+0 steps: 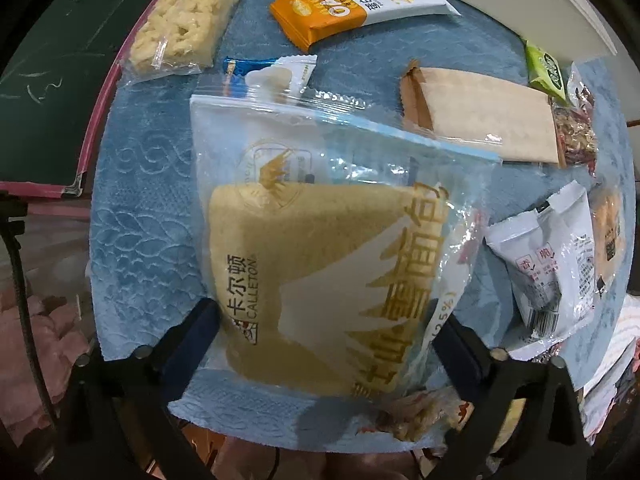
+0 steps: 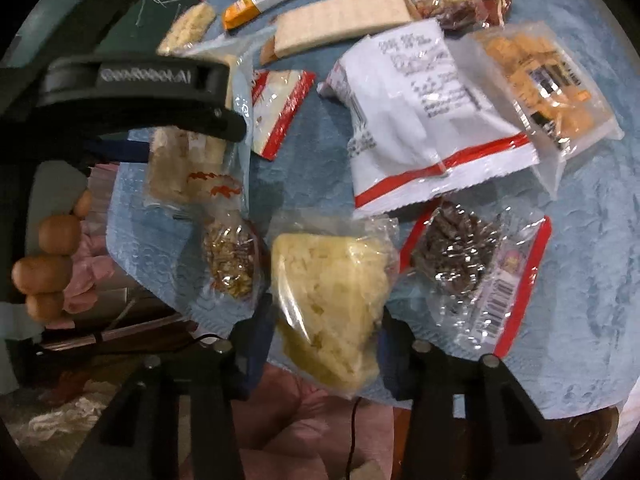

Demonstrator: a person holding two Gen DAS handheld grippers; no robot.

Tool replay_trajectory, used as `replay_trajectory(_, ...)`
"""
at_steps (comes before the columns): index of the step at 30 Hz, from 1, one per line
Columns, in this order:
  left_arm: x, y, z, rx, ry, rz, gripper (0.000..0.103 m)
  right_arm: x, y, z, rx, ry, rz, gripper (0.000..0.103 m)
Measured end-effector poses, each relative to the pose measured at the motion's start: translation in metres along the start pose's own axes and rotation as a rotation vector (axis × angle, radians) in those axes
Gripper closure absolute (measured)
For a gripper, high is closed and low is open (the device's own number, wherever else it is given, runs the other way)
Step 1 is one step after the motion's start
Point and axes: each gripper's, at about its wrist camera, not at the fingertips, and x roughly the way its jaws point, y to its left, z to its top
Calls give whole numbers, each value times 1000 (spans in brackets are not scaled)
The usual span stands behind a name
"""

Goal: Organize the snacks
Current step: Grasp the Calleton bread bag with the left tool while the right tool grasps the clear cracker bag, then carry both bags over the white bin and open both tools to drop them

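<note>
Right gripper (image 2: 326, 330) looks clamped on the pale cake pack (image 2: 328, 300); thin film could slip. Left gripper (image 1: 326, 336) pinches the zip bag (image 1: 320, 220), which may sag

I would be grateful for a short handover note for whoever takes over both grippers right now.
Left gripper: its fingers flank a clear zip bag with the gold-and-white Calleton bread pack inside; contact is not clear.
Right gripper: closed on a clear-wrapped pale rice cake at the near edge of the blue cloth.
Done: one pack sits in the bag.
Left: the rice cake and the loose snacks on the cloth, such as the orange oat bar, the tan wafer pack and the white-and-red pouch.
</note>
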Motion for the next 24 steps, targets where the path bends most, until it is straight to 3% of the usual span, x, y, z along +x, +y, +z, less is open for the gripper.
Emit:
replay_trajectory(9,-39,-1,-9,21,-56,-25,25,-56,-28,-1,-31,-106,-19,58)
replay_trajectory(13,-78,-16,-14,55,-148,-30,27,-97,-31,9,-44,-180,7,58)
replay_trajectory(19,-154,-39,1,85,-302,-115,27,-147,-27,34,-39,-305,61,58)
replay_trajectory(24,-216,-53,34,119,-433,-145,27,-190,-27,87,-28,-407,117,58)
